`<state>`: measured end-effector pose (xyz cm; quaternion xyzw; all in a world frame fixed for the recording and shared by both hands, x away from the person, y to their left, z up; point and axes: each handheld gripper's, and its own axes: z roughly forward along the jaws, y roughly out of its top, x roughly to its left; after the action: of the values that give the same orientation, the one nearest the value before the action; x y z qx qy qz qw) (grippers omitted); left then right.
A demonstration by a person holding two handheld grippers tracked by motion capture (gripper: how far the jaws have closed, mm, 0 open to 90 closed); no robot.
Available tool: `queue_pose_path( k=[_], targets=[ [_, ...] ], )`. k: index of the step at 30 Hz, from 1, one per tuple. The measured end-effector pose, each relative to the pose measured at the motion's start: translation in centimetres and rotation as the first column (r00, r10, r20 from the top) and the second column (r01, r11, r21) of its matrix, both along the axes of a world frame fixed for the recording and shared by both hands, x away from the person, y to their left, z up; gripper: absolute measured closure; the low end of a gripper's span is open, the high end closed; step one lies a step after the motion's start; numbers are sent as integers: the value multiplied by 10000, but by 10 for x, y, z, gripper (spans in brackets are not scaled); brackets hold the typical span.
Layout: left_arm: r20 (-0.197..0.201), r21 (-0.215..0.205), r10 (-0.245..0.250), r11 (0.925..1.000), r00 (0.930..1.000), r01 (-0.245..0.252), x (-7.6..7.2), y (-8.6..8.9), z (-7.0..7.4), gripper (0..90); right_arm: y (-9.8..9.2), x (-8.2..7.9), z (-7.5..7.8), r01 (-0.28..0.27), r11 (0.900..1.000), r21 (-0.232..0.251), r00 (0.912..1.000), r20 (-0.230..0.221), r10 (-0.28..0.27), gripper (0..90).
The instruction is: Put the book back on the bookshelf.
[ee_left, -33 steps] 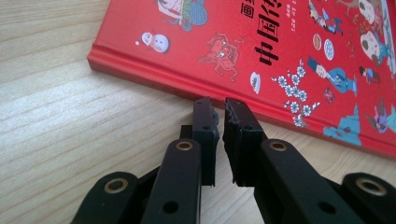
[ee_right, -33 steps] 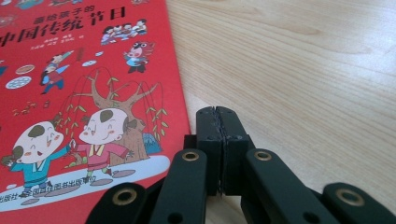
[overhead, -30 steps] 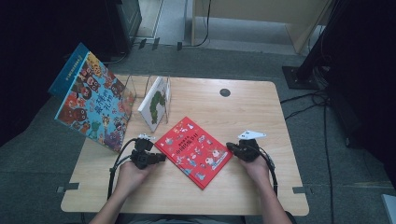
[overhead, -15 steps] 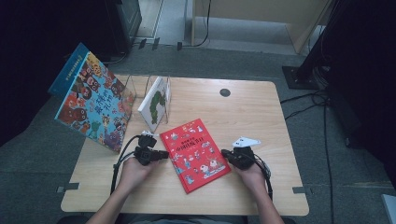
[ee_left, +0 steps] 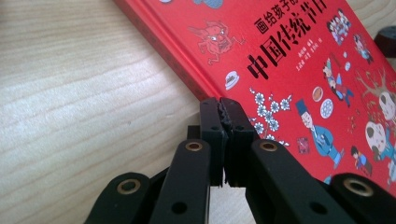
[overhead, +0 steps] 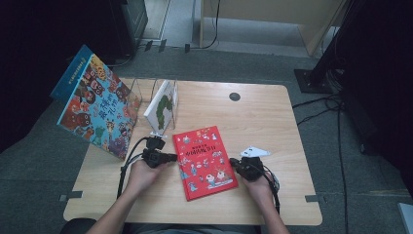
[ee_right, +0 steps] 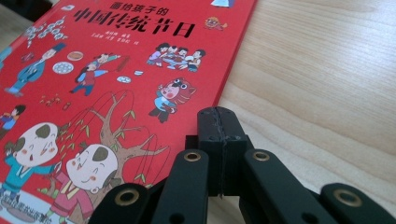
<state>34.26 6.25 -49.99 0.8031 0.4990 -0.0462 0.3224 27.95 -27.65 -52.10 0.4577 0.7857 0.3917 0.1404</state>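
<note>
Two closed, empty grippers, left gripper and right gripper, jaws against opposite long edges of red book.

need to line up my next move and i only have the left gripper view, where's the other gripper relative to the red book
Observer: The right gripper sits at the red book's opposite long edge, jaws shut, nothing between them.
Operator: what else is on the table
Observer: A green and white book stands upright in a clear rack behind the red one.
Operator: anything beyond that
Observer: A big blue picture book leans at the table's left edge, by the rack.
</note>
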Motion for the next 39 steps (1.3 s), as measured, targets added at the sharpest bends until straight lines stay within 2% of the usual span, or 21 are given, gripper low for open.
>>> queue_pose_path(
  k=[12,15,22,26,30,31,36,39],
  targets=[
    [44,-116,95,9999,9999,-94,6,-3,-1,890,0,-8,-1,45,10000,79,10000,65,-45,900],
    [86,-122,118,9999,9999,-117,8,-4,-2,890,2,-10,-1,100,9999,-100,9997,226,-98,900],
    [106,-147,147,9998,9998,-146,10,-4,-3,890,2,-11,-1,86,9999,-54,9998,177,-85,891],
    [36,-147,98,9998,9999,-98,9,-3,-2,886,-1,-8,0,129,9999,78,9999,71,-130,861],
    [146,-36,-8,10000,9999,9,2,-4,1,881,-4,-8,5,236,9993,286,9993,275,-244,826],
    [150,-117,10,9999,9999,-9,0,-4,2,879,-4,-8,6,252,9989,388,9993,277,-263,815],
    [26,65,-45,10000,10000,45,-9,-7,1,865,-5,-2,9,345,9967,738,9994,-104,-338,737],
    [-91,49,45,10000,9999,-45,-11,-5,1,864,-3,4,11,312,9956,878,9979,-596,-260,704]
  ],
)
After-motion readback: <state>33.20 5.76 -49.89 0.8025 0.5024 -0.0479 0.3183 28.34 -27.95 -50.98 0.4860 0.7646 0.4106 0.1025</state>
